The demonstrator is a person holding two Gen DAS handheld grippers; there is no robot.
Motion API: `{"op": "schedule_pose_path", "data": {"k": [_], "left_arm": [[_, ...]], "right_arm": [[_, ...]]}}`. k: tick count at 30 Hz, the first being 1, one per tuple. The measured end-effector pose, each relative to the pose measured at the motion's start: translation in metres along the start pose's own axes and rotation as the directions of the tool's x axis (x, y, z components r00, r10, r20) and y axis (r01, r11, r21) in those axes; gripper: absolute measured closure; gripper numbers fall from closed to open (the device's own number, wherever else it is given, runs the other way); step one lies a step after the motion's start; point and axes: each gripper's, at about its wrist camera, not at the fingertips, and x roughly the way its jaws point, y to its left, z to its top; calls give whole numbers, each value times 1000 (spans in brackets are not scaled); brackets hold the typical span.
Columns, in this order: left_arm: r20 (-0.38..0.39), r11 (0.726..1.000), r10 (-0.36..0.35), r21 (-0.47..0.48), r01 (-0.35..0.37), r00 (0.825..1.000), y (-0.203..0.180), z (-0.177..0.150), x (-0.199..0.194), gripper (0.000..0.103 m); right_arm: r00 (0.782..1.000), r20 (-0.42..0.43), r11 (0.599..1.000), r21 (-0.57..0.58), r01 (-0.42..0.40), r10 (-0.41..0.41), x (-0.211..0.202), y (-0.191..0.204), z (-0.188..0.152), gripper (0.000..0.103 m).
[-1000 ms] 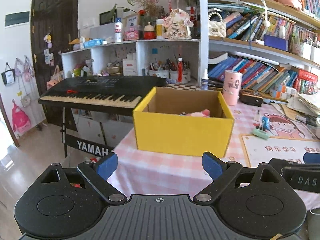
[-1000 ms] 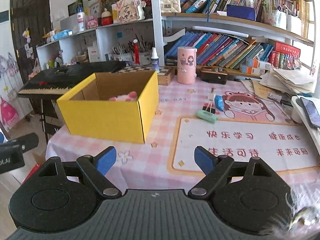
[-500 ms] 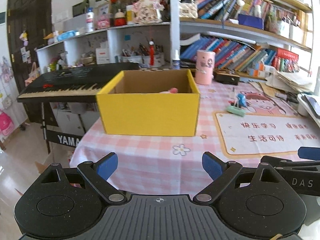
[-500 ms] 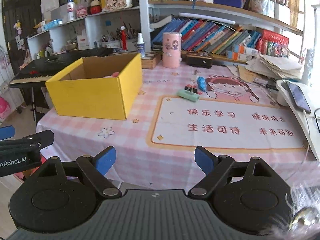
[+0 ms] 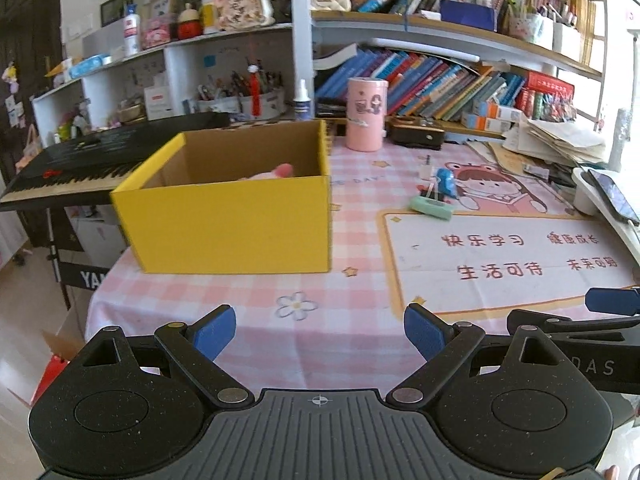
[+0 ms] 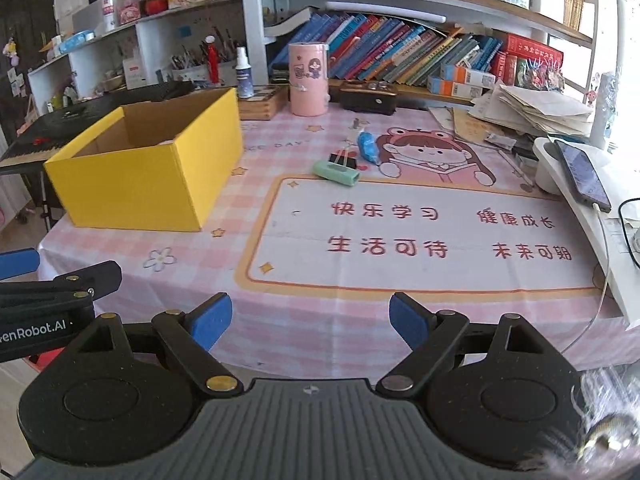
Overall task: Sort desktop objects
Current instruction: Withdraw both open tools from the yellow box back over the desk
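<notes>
A yellow cardboard box [image 5: 232,224] stands open on the pink checked tablecloth [image 5: 320,300], with a pink item [image 5: 276,171] inside. It also shows in the right wrist view [image 6: 136,188]. Right of it lie a green case [image 6: 335,173], a black binder clip [image 6: 343,159] and a blue object [image 6: 368,147]. My left gripper [image 5: 319,330] is open and empty at the table's near edge. My right gripper [image 6: 311,320] is open and empty beside it, to the right.
A pink cylinder [image 6: 308,78] and a dark box [image 6: 368,96] stand at the back, before book shelves. A keyboard [image 5: 100,152] is left of the table. A phone [image 6: 582,174] on a white tray and paper stacks [image 6: 532,108] sit at the right.
Both grippers have swung to the right and backed off a little; the box now sits further left in both views. Both stay open and empty.
</notes>
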Motion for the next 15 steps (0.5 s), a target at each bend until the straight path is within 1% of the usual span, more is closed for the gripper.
{"op": "schedule_pose_path", "data": {"k": [4,15], "left_arm": [[-15,1000,-22,15,22,1000,-19,6,13,10],[-32,997,-56,48,58,998,-79,38,56,11]], "right_arm": [[1000,-14,1000,13,15,-15,9,-19,6,17],[998,-38,996,71,49,-47,40,-86,30,17]]}}
